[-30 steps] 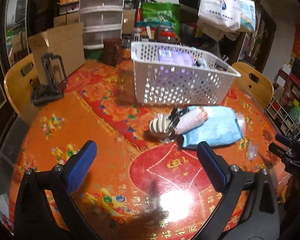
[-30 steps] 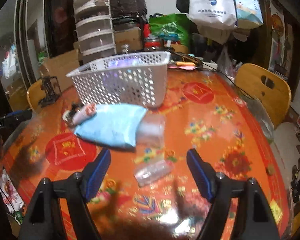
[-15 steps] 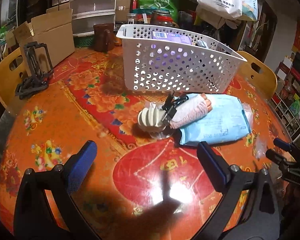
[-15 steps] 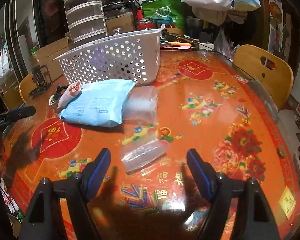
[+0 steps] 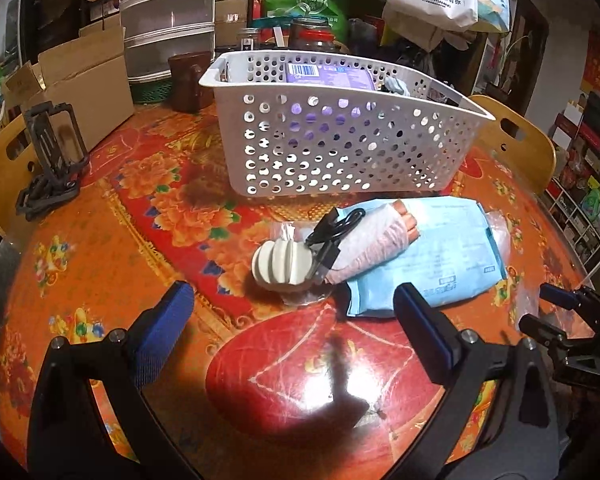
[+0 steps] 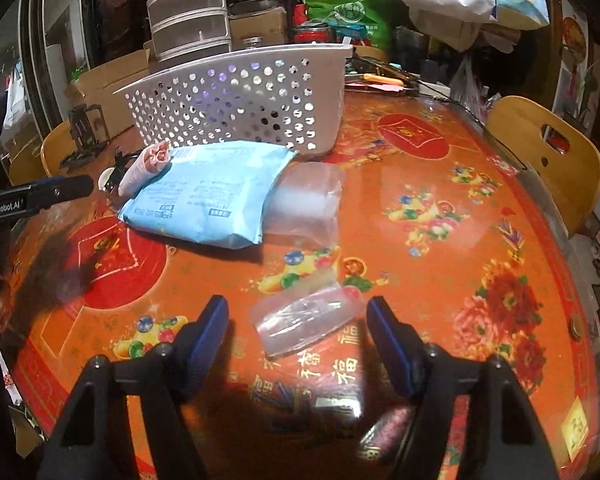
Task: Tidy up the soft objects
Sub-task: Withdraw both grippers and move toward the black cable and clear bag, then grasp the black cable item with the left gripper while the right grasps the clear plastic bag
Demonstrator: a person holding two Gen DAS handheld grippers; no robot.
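Round table (image 6: 440,184) under a red-and-orange flowered cloth, seen from both wrists.

White perforated basket (image 5: 340,136) toward the far edge of the table; purple packet (image 5: 328,76) lying inside it, partly hidden by the wall.

Light blue soft pack (image 5: 440,256) flat on the cloth just in front of the basket, nearer the table's middle. Pink rolled cloth (image 5: 376,240) resting on the pack's left end, with a black cable (image 5: 332,232) and a white ribbed object (image 5: 280,262) bunched against it. Clear cushion-like bag (image 6: 308,200) touching the pack's right end, on the side toward the right-hand edge of the table.

Small clear plastic pouch (image 6: 308,316) lying alone toward the near edge, well apart from the blue pack.

Left gripper (image 5: 292,320) — jaws wide apart, nothing between the blue pads, aimed down at the bare cloth short of the ribbed object and the pack.

Right gripper (image 6: 298,320) — jaws closing, the clear pouch lying between them on the cloth; pads not pressing on it, a gap visible on each side.

Yellow wooden chair (image 6: 548,160) at the right-hand edge of the table; cardboard box (image 5: 84,92), stacked clear drawers (image 5: 168,20) and a black folded stand (image 5: 52,160) at the far left edge.
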